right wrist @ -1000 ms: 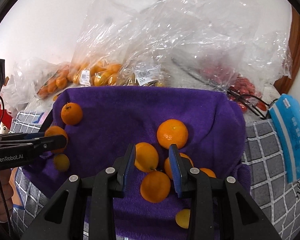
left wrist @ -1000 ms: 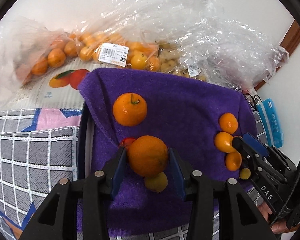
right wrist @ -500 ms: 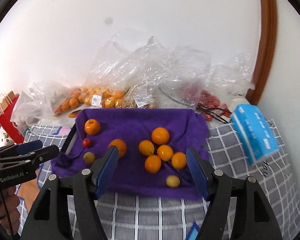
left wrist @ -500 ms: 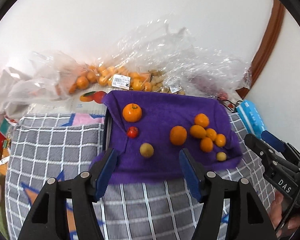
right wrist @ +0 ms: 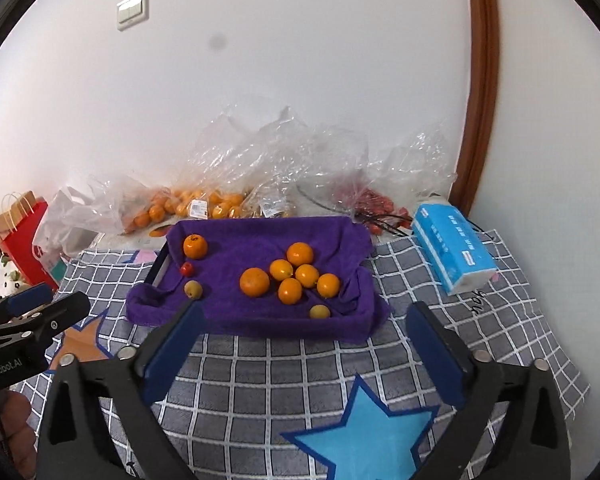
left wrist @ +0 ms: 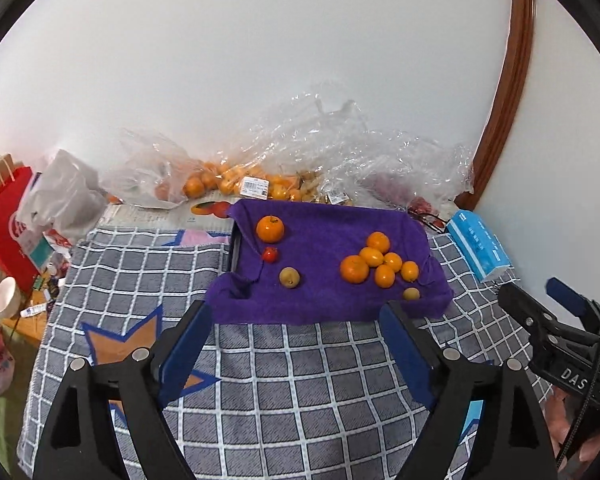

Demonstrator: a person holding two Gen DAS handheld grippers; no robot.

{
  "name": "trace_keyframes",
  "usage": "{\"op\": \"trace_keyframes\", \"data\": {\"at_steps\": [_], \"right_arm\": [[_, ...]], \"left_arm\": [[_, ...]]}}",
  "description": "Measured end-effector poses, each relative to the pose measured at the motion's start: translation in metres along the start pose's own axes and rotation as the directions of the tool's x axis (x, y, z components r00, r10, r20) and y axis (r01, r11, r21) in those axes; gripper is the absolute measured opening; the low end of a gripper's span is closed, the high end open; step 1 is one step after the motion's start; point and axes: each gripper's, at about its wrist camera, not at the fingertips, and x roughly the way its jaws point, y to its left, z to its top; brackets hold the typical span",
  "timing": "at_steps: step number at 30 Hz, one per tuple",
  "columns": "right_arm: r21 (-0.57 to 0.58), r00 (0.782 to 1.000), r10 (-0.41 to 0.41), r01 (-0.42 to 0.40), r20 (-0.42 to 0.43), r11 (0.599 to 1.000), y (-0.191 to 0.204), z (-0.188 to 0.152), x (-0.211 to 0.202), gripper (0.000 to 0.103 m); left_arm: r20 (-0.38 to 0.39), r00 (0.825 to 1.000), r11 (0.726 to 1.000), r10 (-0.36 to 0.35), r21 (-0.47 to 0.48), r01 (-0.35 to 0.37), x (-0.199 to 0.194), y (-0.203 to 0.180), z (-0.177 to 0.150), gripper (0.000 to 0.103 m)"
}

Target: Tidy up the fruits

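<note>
Both grippers are spread wide and hold nothing. Seen from its own wrist camera, the left gripper [left wrist: 298, 344] has its blue-padded fingers [left wrist: 188, 344] far apart above the grey checked cloth [left wrist: 300, 392], their tips near the front edge of the purple towel [left wrist: 328, 236] without touching any fruit. Likewise the right gripper [right wrist: 304, 344] stands fully apart over the same cloth, just in front of the towel, one blue pad [right wrist: 436, 356] on each side of the view and nothing between them. Each tool appears at the edge of the other's picture, well off to the side of the towel. On the towel, which lies draped over a dark tray [left wrist: 235, 250], the fruit is in two groups. At the left end sit one stemmed orange [left wrist: 270, 229], a small red fruit [left wrist: 270, 254] just in front of it, and a yellowish round fruit [left wrist: 289, 277] nearer the camera. At the right end six oranges [left wrist: 374, 264] are bunched close together, several touching, with a second small yellowish fruit [left wrist: 411, 293] just in front of them. Behind the towel, clear plastic bags [right wrist: 260, 168] holding more oranges and red fruit lie against the white wall. A blue tissue pack [right wrist: 452, 248] rests on the cloth to the right of the towel, and a red paper bag [left wrist: 4, 220] stands far left.
</note>
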Motion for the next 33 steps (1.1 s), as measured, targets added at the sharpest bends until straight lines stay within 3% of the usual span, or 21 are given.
{"op": "trace_keyframes", "data": {"at_steps": [4, 33], "right_arm": [[0.009, 1.000, 0.011, -0.011, -0.016, 1.000, -0.002, -0.008, -0.006, 0.103], [0.005, 1.000, -0.006, 0.006, 0.008, 1.000, -0.003, -0.016, -0.027, 0.103]], "left_arm": [[0.019, 0.999, 0.999, 0.031, 0.015, -0.032, -0.011, -0.007, -0.008, 0.086], [0.017, 0.999, 0.999, 0.030, 0.018, -0.030, -0.023, -0.013, -0.020, 0.087]]}}
